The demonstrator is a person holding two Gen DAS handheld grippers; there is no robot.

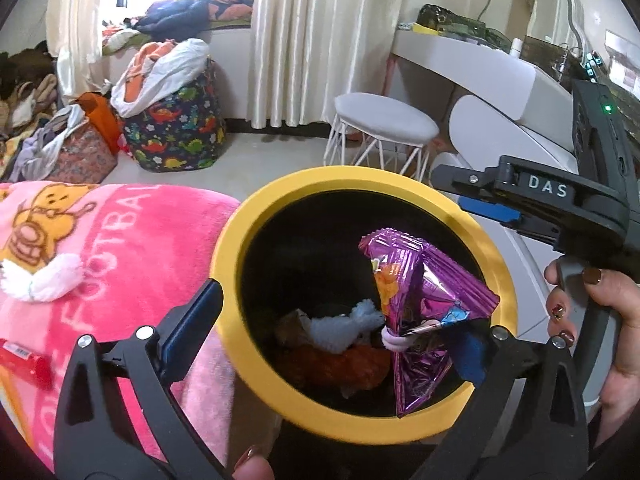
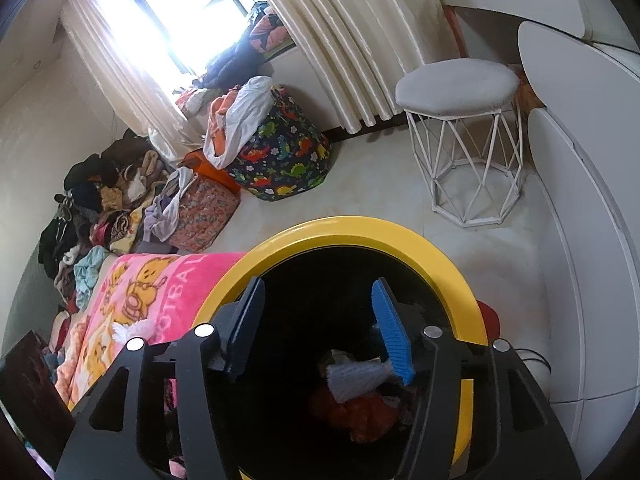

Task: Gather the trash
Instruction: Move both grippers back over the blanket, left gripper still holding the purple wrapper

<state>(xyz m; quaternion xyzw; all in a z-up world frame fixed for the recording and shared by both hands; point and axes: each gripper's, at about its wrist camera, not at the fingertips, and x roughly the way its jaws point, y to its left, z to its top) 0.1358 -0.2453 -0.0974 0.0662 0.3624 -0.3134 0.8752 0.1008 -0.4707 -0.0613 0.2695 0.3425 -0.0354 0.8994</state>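
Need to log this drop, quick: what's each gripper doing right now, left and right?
Left gripper: open wide over the yellow-rimmed bin; the purple wrapper lies between its fingers, not gripped.
Right gripper: open, empty, above the bin.

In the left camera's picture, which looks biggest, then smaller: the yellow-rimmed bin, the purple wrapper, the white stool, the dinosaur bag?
1. Bin
2. Purple wrapper
3. Dinosaur bag and stool: they look about alike.
The bin and wrapper are nearest the camera, so their true sizes may differ.
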